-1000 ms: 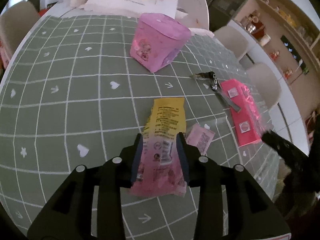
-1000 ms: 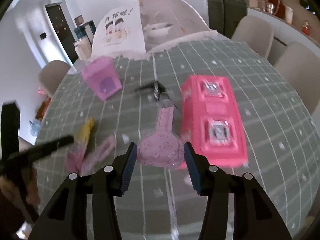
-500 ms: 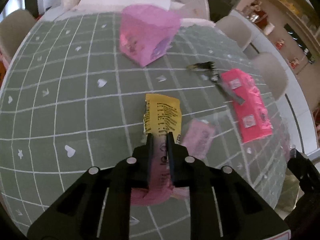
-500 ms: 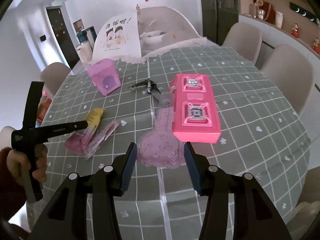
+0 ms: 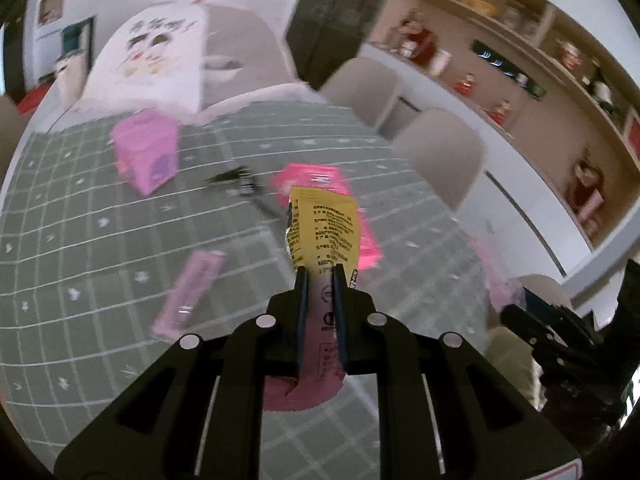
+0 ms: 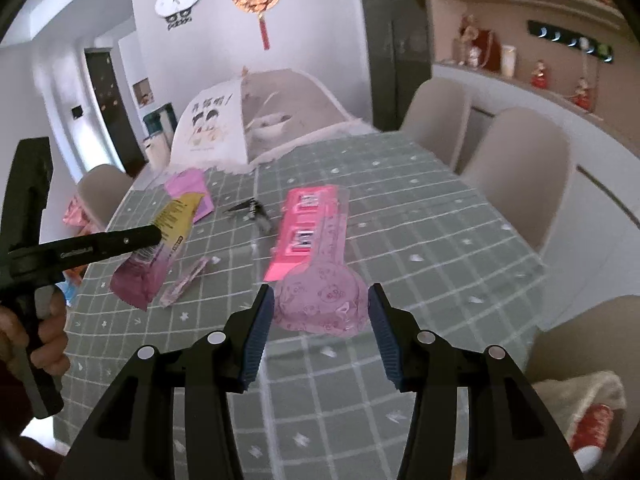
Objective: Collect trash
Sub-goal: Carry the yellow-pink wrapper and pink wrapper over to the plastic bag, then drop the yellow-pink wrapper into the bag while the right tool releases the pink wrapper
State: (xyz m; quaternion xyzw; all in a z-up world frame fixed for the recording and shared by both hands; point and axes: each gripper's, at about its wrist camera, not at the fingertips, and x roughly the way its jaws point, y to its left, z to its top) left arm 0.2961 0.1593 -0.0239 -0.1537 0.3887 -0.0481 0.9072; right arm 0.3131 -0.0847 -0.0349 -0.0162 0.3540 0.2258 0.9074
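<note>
My left gripper (image 5: 320, 270) is shut on a yellow and pink snack wrapper (image 5: 324, 224) and holds it in the air above the green checked tablecloth (image 5: 100, 240). The right wrist view shows the same wrapper (image 6: 172, 232) hanging from the left gripper (image 6: 156, 234), with a hand on its handle. My right gripper (image 6: 320, 292) is shut on a clear pink plastic blister shell (image 6: 320, 304), which is off the table. A slim pink sachet (image 6: 186, 282) lies flat on the cloth below the wrapper.
A flat bright pink box (image 6: 304, 232) lies mid-table, with a dark bunch of keys (image 6: 252, 210) beside it. A pink tub (image 5: 146, 156) stands further back, before a mesh food cover (image 6: 256, 120). Beige chairs (image 6: 516, 168) line the right side.
The left jaws closed on the wrapper and lifted it off the cloth toward the right. The right gripper rose and pulled back with the pink shell still in it.
</note>
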